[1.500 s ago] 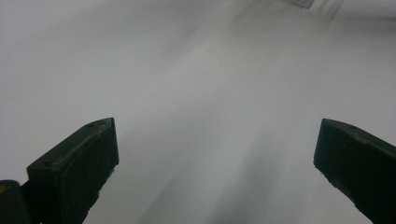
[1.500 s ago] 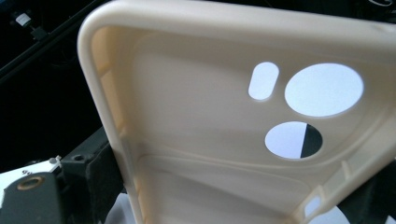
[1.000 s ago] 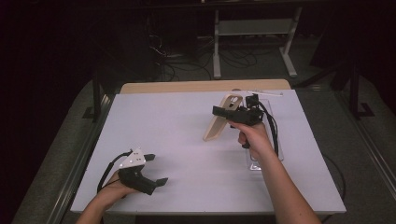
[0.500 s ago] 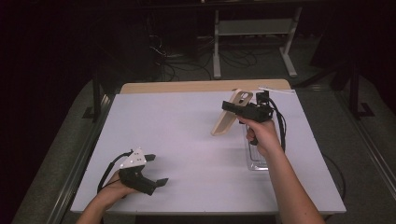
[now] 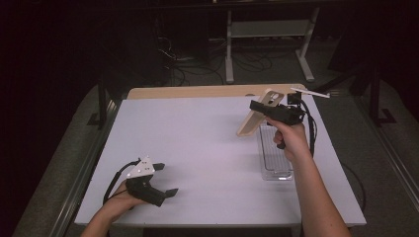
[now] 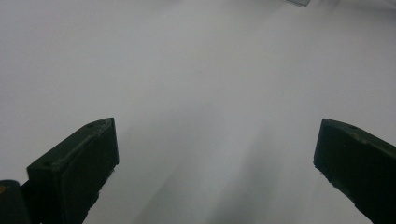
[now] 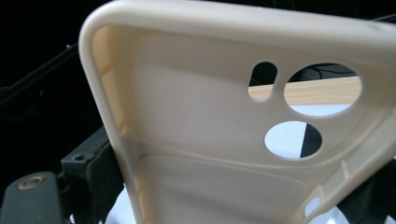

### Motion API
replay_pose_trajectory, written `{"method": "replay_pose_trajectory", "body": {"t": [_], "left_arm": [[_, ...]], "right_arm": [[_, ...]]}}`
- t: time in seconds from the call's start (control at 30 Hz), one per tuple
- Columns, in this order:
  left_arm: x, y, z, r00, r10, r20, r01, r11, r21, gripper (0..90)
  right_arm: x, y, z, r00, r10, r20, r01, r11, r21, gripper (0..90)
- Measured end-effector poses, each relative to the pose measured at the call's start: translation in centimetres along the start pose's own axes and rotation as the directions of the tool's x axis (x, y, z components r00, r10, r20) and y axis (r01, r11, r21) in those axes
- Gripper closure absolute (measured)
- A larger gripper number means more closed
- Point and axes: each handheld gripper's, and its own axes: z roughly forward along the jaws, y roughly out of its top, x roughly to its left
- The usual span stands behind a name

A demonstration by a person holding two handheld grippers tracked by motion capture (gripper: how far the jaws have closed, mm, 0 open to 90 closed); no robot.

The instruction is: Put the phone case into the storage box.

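So the right tongs [image 5: 262, 109] are clamped on a beige phone case [image 5: 257, 114], holding it up off the worktop [image 5: 197, 148] at a steep tilt, top end pointing toward the far edge. In the right gripper view you're looking straight into the inside of the case [image 7: 196, 140]: raised rim all round, three camera cutouts with the worktop's wooden far edge showing through them. One black jaw sits against the case's left wall low in that view; the other is mostly hidden behind the right rim, but the grip looks like it spans the case's width.

Just below and to the near side of the case there's a clear plastic tray [image 5: 275, 158] lying flat on the worktop near the right edge. Looks empty as far as I can tell.

The left tongs [image 5: 163, 180] are parked down at the near left corner, jaws spread wide with nothing between them, just bare white surface in the left gripper view [image 6: 210, 116].

My read: this is the carry step, case lifted and in transit. If it's meant for the tray, the next move needs the wrist rolled so the case goes flat, lined up lengthwise with the tray, then lowered before letting go. The left could come over to steady the tray, since light plastic like that probably slides.
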Motion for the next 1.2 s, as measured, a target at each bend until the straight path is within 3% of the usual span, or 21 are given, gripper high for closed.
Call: {"method": "replay_pose_trajectory", "body": {"t": [0.33, 0.6, 0.8, 0.97, 1.03, 1.13, 1.2], "left_arm": [[0.0, 0.0, -0.1, 1.0, -0.003, -0.003, 0.003, 1.0, -0.008, 0.0], [-0.1, 0.1, -0.1, 1.0, -0.006, -0.006, 0.006, 0.9999, -0.008, 0.0], [-0.1, 0.1, -0.1, 0.9999, -0.01, -0.008, 0.01, 0.9999, -0.012, 0.0], [-0.1, 0.1, 0.0, 0.9999, -0.01, -0.008, 0.01, 0.9998, -0.017, 0.0], [-0.1, 0.1, 0.0, 0.9999, -0.012, -0.006, 0.012, 0.9998, -0.019, 0.0], [-0.1, 0.1, 0.0, 1.0, -0.006, -0.004, 0.006, 0.9998, -0.018, 0.0], [-0.1, 0.1, 0.0, 1.0, -0.001, -0.002, 0.001, 0.9998, -0.018, 0.0]], "right_arm": [[-1.4, 2.3, -1.3, 0.9952, -0.014, 0.097, 0.012, 1.0, 0.022, 10.0], [-2.6, 4.1, -1.4, 0.9794, -0.054, 0.195, 0.043, 0.997, 0.061, 10.0], [-3.2, 5.1, -0.7, 0.9538, -0.115, 0.278, 0.089, 0.99, 0.107, 10.1], [-3.7, 5.6, 0.3, 0.9347, -0.138, 0.328, 0.097, 0.986, 0.139, 10.1], [-3.9, 5.7, 0.9, 0.9247, -0.151, 0.35, 0.099, 0.982, 0.162, 10.1], [-4.4, 5.8, 2.0, 0.9028, -0.182, 0.39, 0.11, 0.974, 0.199, 10.1], [-4.6, 5.8, 2.5, 0.898, -0.175, 0.404, 0.097, 0.974, 0.206, 10.1]]}}
